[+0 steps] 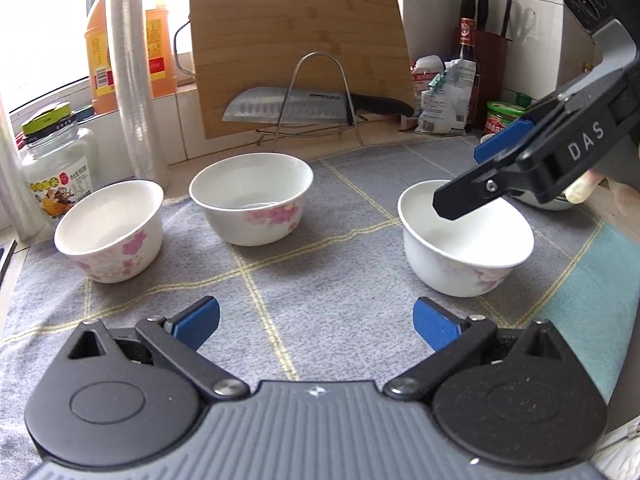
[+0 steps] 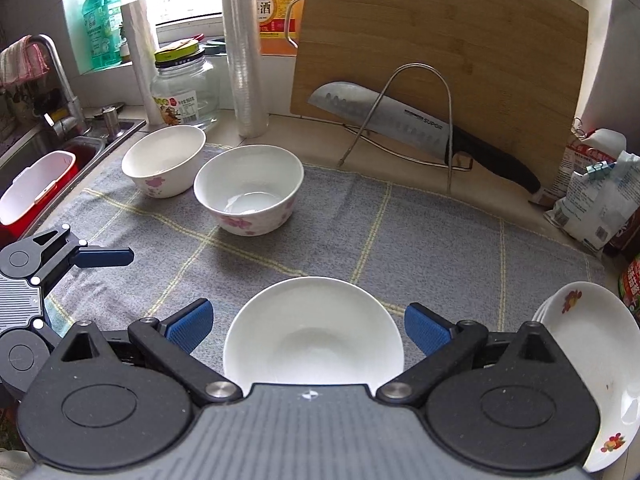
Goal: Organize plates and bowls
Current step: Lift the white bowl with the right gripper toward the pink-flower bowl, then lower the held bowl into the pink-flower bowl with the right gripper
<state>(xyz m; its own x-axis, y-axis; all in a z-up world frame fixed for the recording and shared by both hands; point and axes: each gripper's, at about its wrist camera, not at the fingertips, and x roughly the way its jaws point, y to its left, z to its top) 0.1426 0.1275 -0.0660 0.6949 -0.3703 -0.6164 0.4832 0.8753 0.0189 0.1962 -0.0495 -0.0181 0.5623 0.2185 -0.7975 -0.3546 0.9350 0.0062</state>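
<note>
You've got a bamboo cutting board (image 2: 460, 48) leaning at the back, with a knife (image 2: 404, 124) on a wire rack (image 2: 416, 92) in front. Grey checked cloth (image 2: 400, 232) covers the counter; jar (image 2: 182, 88), plastic wrap roll (image 2: 242, 48), sink (image 2: 44, 148) further left.

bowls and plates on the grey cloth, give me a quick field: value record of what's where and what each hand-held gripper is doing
surface: grey checked cloth on a kitchen counter
bowls: three, all upright and apart
far bowl: nearest the sink, pink flowers
middle bowl: pink flowers
near bowl: between the right fingers, not gripped
plates: stack of plates at the cloth's right edge, tilted
left hand-held gripper: open, empty, over bare cloth
right hand-held gripper: open, above the near bowl
behind: cutting board and knife in a wire rack
</note>
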